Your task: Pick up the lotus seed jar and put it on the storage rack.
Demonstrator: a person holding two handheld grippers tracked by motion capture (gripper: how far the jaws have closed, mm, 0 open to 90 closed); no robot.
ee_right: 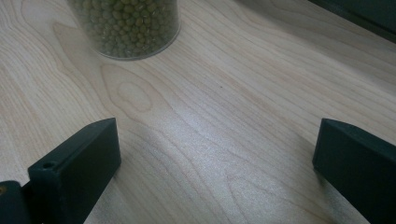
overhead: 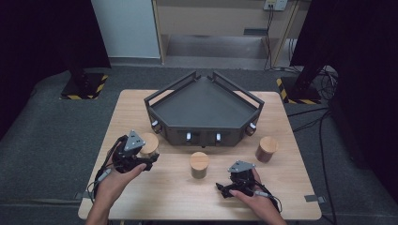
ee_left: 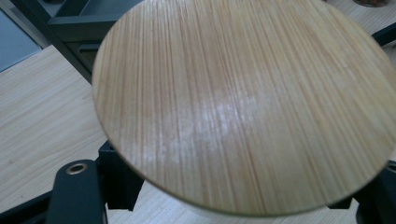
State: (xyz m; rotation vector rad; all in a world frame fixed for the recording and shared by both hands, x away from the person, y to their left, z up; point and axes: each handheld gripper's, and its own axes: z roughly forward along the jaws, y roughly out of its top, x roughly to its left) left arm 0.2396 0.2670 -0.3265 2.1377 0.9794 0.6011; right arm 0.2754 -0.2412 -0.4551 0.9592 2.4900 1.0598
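My left gripper (overhead: pixel 151 157) is shut on a jar with a round wooden lid (overhead: pixel 149 143) at the table's left, in front of the dark tray. In the left gripper view that lid (ee_left: pixel 243 102) sits close up, with a black finger (ee_left: pixel 74 191) on each side beneath it. My right gripper (overhead: pixel 221 189) rests low near the table's front right and stands open (ee_right: pixel 215 163), with bare wood between its jaws. Just beyond it stands a glass jar of green beans (ee_right: pixel 128 28), the middle wooden-lidded jar (overhead: pixel 199 165).
A dark corner-shaped tray (overhead: pixel 202 127) with raised rails and small knobs on its front stands at the back centre of the wooden table (overhead: pixel 173 197). A third wooden-lidded jar (overhead: pixel 266 149) stands at the right, in front of the tray's right corner.
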